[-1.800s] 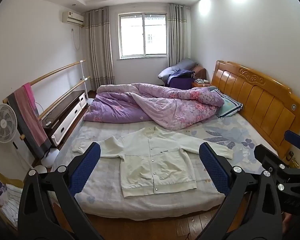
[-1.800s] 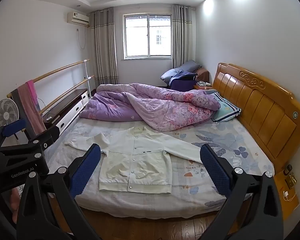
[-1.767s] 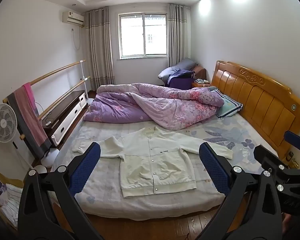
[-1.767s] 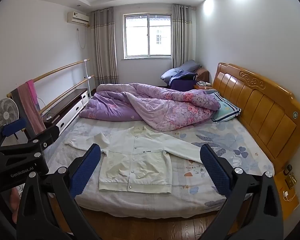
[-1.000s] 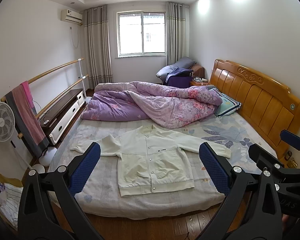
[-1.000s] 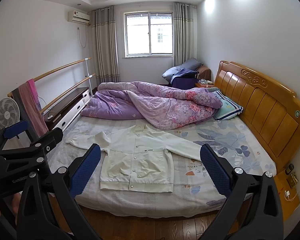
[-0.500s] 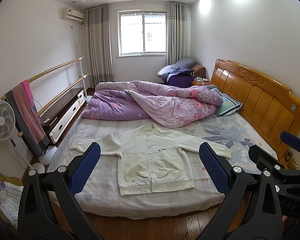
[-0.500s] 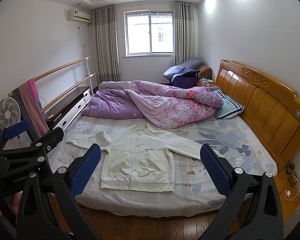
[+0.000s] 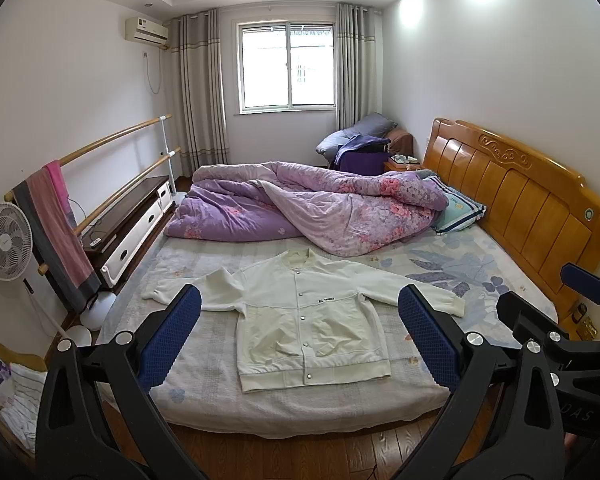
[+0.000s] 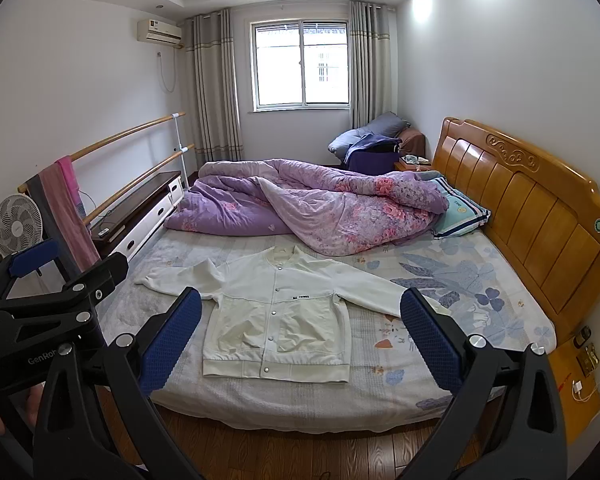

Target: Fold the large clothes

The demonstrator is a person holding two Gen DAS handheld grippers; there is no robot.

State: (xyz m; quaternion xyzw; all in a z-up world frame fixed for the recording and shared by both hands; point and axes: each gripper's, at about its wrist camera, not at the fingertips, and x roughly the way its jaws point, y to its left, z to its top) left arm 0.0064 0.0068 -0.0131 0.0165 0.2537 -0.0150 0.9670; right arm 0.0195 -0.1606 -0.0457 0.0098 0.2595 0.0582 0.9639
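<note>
A white button-up jacket (image 9: 304, 320) lies flat, front up, on the near half of the bed (image 9: 204, 396), sleeves spread left and right; it also shows in the right wrist view (image 10: 280, 312). My left gripper (image 9: 298, 340) is open and empty, held in the air before the bed's near edge, well short of the jacket. My right gripper (image 10: 300, 336) is open and empty at a like distance. The right gripper's body shows at the right of the left wrist view (image 9: 560, 344), and the left gripper's body at the left of the right wrist view (image 10: 40, 304).
A crumpled purple floral quilt (image 9: 308, 208) and a pillow (image 9: 458, 210) fill the far half of the bed. A wooden headboard (image 9: 520, 196) runs along the right. A fan (image 9: 4, 242), a rail with a hung towel (image 9: 56, 232) and a low cabinet (image 9: 132, 220) stand left. Wooden floor (image 9: 300, 456) lies below.
Both views have shifted slightly: the bed and jacket sit a touch farther and higher in frame than 1.8 s ago. The jacket has not moved. Both grippers stay open.
</note>
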